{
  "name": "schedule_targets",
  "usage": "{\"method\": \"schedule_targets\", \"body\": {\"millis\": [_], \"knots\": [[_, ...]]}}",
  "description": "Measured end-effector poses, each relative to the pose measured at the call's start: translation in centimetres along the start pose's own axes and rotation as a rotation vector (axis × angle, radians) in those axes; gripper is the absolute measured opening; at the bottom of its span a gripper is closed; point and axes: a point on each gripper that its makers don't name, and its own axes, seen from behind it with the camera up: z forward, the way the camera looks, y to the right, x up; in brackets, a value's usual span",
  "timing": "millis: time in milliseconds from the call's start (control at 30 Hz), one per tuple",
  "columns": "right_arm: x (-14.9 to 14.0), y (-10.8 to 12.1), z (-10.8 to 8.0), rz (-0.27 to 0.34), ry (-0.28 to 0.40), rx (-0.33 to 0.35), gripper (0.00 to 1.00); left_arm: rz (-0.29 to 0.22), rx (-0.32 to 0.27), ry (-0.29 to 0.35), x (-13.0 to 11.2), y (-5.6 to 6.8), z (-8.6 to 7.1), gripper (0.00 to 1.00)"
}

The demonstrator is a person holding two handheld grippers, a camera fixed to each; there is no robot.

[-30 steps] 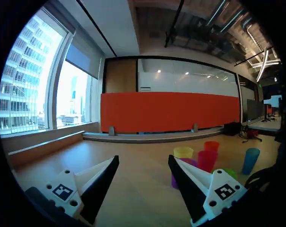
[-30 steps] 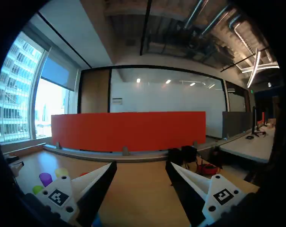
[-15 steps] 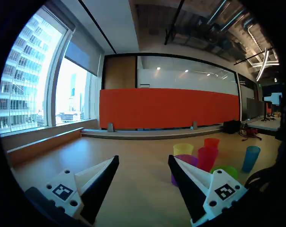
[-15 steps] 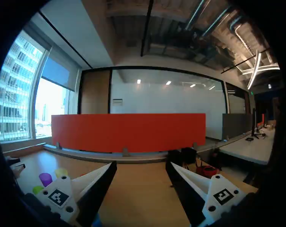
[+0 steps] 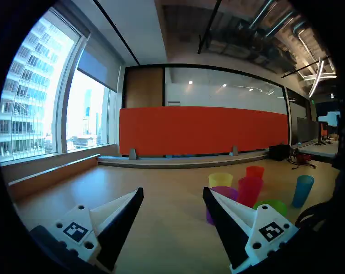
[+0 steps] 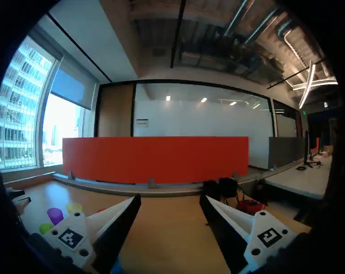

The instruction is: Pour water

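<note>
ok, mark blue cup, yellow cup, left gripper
blue cup (image 5: 303, 192): left gripper view, side wall.
yellow cup (image 5: 220, 180): left gripper view, front wall.
left gripper (image 5: 172, 190): left gripper view, midway between fingertips.

Around the magenta cup (image 5: 250, 191): yellow cup (image 5: 221, 179), purple cup (image 5: 229, 192), red cup (image 5: 255, 172), green cup (image 5: 276, 205), teal cup (image 5: 303, 191); orange-red partition (image 5: 204, 132) behind it.

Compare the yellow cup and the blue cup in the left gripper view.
The yellow cup stands in the cluster, its lower part hidden behind the purple cup; the blue cup stands apart at the right, seen nearly whole. The yellow cup looks broader, the blue cup slimmer and taller. Both stand upright, mouth up, on the wooden tabletop, untouched.
</note>
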Motion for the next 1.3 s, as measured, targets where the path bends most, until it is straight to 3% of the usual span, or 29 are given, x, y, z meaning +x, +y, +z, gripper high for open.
{"method": "schedule_targets", "body": {"millis": [433, 1000, 1300], "knots": [[-0.3, 0.4, -0.5, -0.018, 0.021, 0.006, 1.0, 0.001, 0.0, -0.001, 0.0, 0.0, -0.1, 0.96], [-4.7, 0.0, 0.1, -0.008, 0.037, 0.05, 1.0, 0.001, 0.0, -0.001, 0.1, 0.0, -0.1, 0.96], [-7.7, 0.4, 0.3, 0.005, 0.009, 0.049, 1.0, 0.001, 0.0, -0.001, 0.0, -0.1, -0.1, 0.97]]}}
